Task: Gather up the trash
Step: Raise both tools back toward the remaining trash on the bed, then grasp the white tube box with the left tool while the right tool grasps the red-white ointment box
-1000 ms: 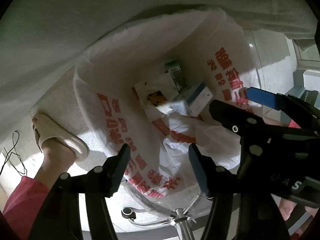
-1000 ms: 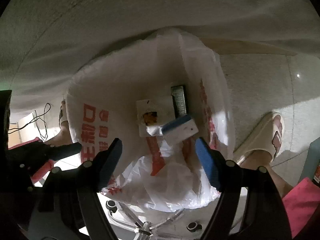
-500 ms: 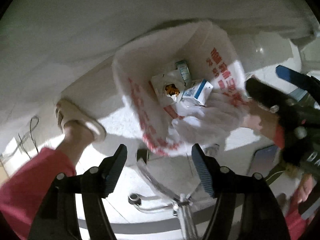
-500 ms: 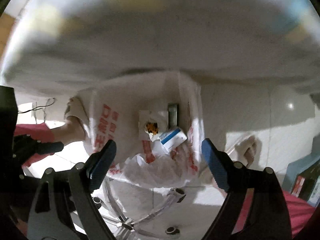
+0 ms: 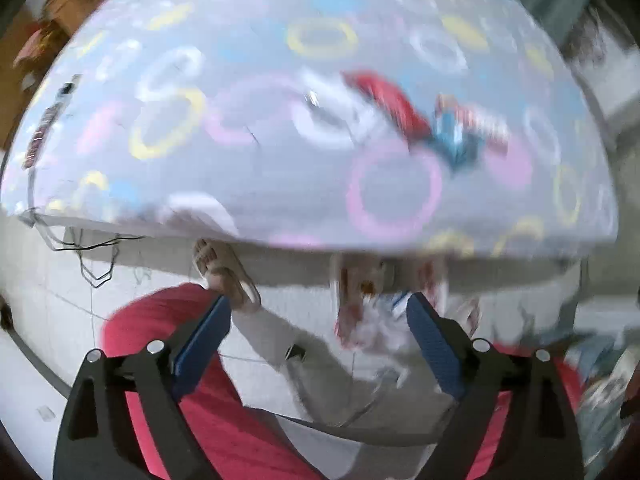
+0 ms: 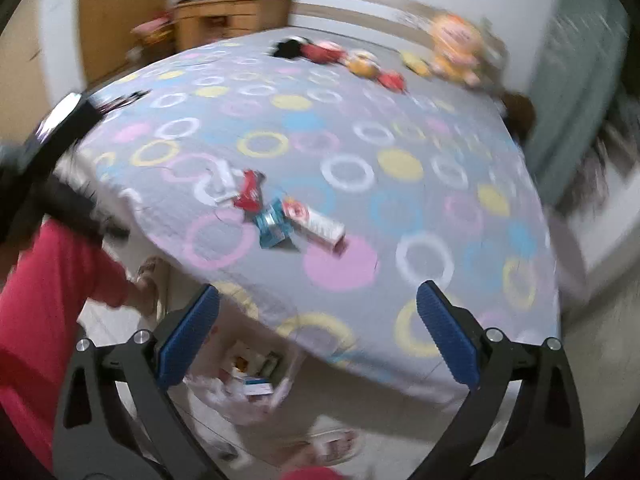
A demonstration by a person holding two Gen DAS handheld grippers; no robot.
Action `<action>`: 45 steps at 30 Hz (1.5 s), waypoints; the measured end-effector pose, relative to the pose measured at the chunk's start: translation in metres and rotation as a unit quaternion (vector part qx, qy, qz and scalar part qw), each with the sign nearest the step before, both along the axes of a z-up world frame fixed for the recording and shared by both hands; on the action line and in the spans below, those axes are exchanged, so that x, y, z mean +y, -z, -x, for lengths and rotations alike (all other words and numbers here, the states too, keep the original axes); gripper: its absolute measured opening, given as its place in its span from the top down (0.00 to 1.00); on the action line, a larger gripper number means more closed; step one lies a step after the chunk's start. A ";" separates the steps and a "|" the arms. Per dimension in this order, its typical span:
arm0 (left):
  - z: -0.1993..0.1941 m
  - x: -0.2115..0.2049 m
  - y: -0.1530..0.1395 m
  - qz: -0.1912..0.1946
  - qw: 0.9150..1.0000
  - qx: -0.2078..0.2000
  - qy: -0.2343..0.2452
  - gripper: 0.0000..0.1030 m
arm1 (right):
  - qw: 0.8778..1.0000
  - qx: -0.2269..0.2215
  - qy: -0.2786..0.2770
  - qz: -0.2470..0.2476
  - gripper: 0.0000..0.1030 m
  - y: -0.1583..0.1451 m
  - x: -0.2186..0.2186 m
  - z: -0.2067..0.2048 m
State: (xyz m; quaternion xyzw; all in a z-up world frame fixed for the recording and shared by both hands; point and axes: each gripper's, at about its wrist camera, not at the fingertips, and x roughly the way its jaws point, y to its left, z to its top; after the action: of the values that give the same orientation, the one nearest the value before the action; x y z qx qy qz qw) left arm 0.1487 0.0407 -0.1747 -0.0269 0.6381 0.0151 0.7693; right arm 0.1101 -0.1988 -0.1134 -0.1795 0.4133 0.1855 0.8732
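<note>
Looking down from the left wrist, the left gripper (image 5: pixel 318 334) has its blue-padded jaws opening wide with nothing held between them. Beyond the fingertips, on the floor against the side of the bed (image 5: pixel 256 184), sits the white plastic bag (image 5: pixel 368 312) with red print, blurred but showing some scraps inside. Up on the ringed bedspread lie the remaining pieces of litter: a red wrapper (image 5: pixel 390 98), a blue crumpled packet (image 5: pixel 454 140) and a red-and-white carton (image 5: pixel 486 126), all close together. A slippered foot (image 5: pixel 224 272) and a red trouser leg (image 5: pixel 168 320) of the person stand at the bed's edge.

From the right wrist, the right gripper (image 6: pixel 318 332) is likewise opening and empty. The same litter lies mid-bed ahead of it: the red wrapper (image 6: pixel 250 192), the blue packet (image 6: pixel 272 226) touching it, and the long carton (image 6: pixel 320 226) just beside. The bag (image 6: pixel 244 388) sits below the bed edge, between the jaws in this view. Soft toys (image 6: pixel 452 48) line the far end of the bed.

All three pieces look light and thin. The wrappers should crush easily and may slip, so pinching a crumpled fold seems best; the carton is stiffer and would likely take a grip across its narrow sides, near the middle
</note>
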 end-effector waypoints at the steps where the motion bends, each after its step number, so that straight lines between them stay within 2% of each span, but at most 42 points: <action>1: -0.003 0.004 -0.014 0.001 1.000 -0.009 -0.011 0.15 | 1.000 -0.002 -0.011 0.009 0.06 -0.010 0.000 -0.003; 4: -0.018 0.015 -0.056 0.007 0.998 -0.031 -0.054 0.11 | 0.997 -0.013 -0.077 0.017 0.06 -0.048 0.002 -0.014; 6: -0.027 0.021 -0.071 0.014 0.996 -0.039 -0.078 0.11 | 0.993 -0.034 -0.104 0.037 0.06 -0.067 -0.001 -0.020; 8: -0.039 0.026 -0.085 0.026 0.993 -0.042 -0.104 0.11 | 0.989 -0.037 -0.139 0.045 0.06 -0.081 -0.002 -0.029; 12: -0.061 0.031 -0.095 0.042 0.989 -0.039 -0.135 0.11 | 0.977 -0.007 -0.206 0.050 0.06 -0.091 -0.001 -0.052; 16: -0.084 0.031 -0.088 0.041 0.985 -0.035 -0.162 0.11 | 0.967 0.012 -0.245 0.067 0.06 -0.086 0.005 -0.075; 19: -0.108 0.030 -0.066 0.033 0.984 -0.020 -0.172 0.11 | 0.958 0.036 -0.274 0.070 0.06 -0.074 0.011 -0.099; 25: -0.142 0.032 -0.021 0.057 0.978 0.020 -0.198 0.11 | 0.943 0.081 -0.312 0.085 0.06 -0.038 0.028 -0.146; 29: -0.157 0.037 0.004 0.056 0.973 0.029 -0.221 0.11 | 0.933 0.105 -0.328 0.101 0.06 -0.010 0.038 -0.167; 38: -0.175 0.041 0.064 0.067 0.962 0.063 -0.258 0.11 | 0.909 0.170 -0.360 0.125 0.06 0.078 0.059 -0.182; 41: -0.178 0.041 0.075 0.057 0.961 0.061 -0.264 0.11 | 0.902 0.192 -0.365 0.130 0.06 0.106 0.062 -0.187; 45: -0.180 0.041 0.087 0.066 0.958 0.059 -0.273 0.11 | 0.895 0.210 -0.368 0.137 0.06 0.136 0.064 -0.192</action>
State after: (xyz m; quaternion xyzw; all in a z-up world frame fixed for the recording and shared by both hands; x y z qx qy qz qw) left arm 0.3286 0.0820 -0.2619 -0.2496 0.6506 0.1838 0.6933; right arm 0.3024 -0.1348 -0.2497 -0.3934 0.5133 0.4683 0.6021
